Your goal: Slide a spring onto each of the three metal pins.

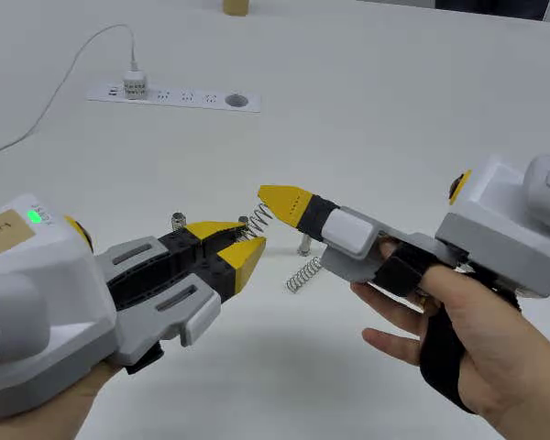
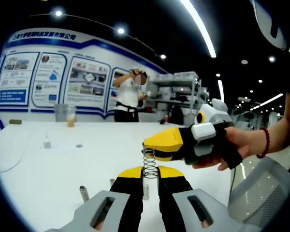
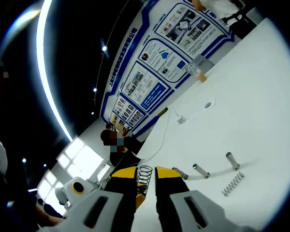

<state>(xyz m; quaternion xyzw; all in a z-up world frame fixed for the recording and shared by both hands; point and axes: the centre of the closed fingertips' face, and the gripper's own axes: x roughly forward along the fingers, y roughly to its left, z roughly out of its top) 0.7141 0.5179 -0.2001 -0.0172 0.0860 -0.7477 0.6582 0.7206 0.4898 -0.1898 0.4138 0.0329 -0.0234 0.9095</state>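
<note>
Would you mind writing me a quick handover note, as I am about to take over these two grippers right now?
Right gripper: shut on a spring, holding it just above the left gripper's tips.
Left gripper: jaws nearly together around a pin under that spring; I cannot confirm a firm grip.
Elsewhere: two more pins stand on the white table, and a loose spring lies beside the nearer one.
Done: no spring looks fully seated yet.
Left: lower the held spring onto its pin, then fit springs on the other two.
</note>
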